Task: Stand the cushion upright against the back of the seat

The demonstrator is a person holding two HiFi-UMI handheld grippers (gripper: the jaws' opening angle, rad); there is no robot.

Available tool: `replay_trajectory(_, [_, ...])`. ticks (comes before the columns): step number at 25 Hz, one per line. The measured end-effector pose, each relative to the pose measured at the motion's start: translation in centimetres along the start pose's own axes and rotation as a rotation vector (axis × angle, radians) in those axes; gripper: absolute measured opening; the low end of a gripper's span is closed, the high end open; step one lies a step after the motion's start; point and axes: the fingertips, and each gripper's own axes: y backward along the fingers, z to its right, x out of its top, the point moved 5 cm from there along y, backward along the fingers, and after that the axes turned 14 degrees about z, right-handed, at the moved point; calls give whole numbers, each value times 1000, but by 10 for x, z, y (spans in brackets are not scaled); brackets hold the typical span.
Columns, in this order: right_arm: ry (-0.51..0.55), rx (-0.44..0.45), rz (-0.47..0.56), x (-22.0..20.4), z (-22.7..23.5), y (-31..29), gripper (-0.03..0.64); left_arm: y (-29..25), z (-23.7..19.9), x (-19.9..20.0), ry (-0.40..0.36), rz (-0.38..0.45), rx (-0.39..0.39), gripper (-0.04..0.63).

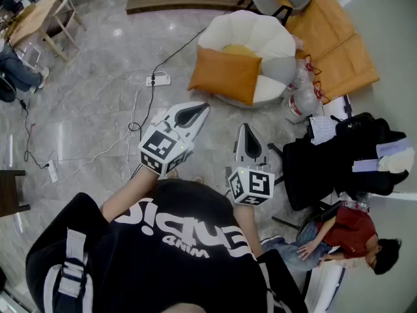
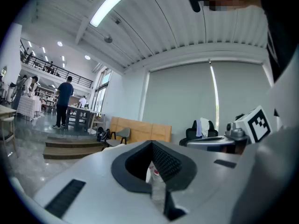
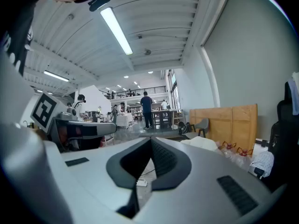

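Head view, left claw (image 1: pixel 201 108) and right claw (image 1: pixel 246 129) closed, empty, orange cushion (image 1: pixel 225 75) against seat (image 1: pixel 251 32), shirt lettering (image 1: pixel 189 230) unreadable.

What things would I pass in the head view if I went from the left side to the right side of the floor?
wooden table → power strip → orange cushion → plastic bottles

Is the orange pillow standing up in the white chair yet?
Not yet. Done: nothing that shows. The orange cushion sits across the near edge of the white seat, not up against its back. In hand: nothing. The left gripper and right gripper are both shut and empty, held over the floor short of the seat. Left to do: reach the cushion, grab it and stand it against the back.
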Motion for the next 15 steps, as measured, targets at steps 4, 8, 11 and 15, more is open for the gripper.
replay_trajectory(4, [1,3,-4,-2,-1,-1,21,1,-1,-2,3,-3,-1,6])
replay_trajectory(8, [1,0,-5,-3,-3,-2,21,2,-3,-3,5,-6,-4,6])
replay_trajectory(11, [-3,-3,-7,-4,-5,-2,21,4,-5,-3,4,-11,-6,6])
replay_trajectory(15, [-41,-13,20,-3,-9,-2,21,8,-10,1,-3,-25,-6,6])
